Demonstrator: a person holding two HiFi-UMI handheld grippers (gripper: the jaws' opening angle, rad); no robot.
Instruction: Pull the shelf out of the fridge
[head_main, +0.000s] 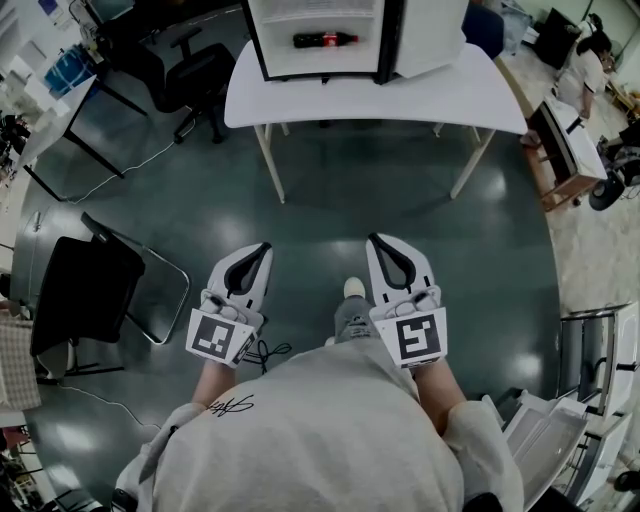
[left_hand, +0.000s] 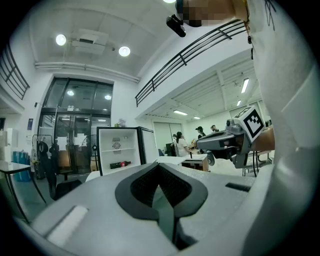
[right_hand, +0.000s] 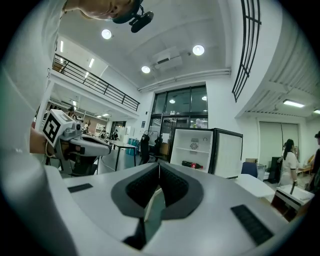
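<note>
A small white fridge (head_main: 320, 40) stands open on a white table (head_main: 480, 95), far ahead of me. In the left gripper view the fridge (left_hand: 120, 150) shows a white shelf (left_hand: 116, 149) across its middle and a cola bottle (left_hand: 119, 164) lying below it. The right gripper view shows the same fridge (right_hand: 192, 147), shelf (right_hand: 192, 149) and bottle (right_hand: 192, 164). My left gripper (head_main: 265, 247) and right gripper (head_main: 372, 239) are held side by side over the floor, well short of the table. Both are shut with nothing between their jaws.
A black folding chair (head_main: 85, 290) stands at my left and a black office chair (head_main: 190, 70) beside the table's left end. A person (head_main: 585, 60) sits at a desk on the right. A cable (head_main: 265, 352) lies on the dark floor near my feet.
</note>
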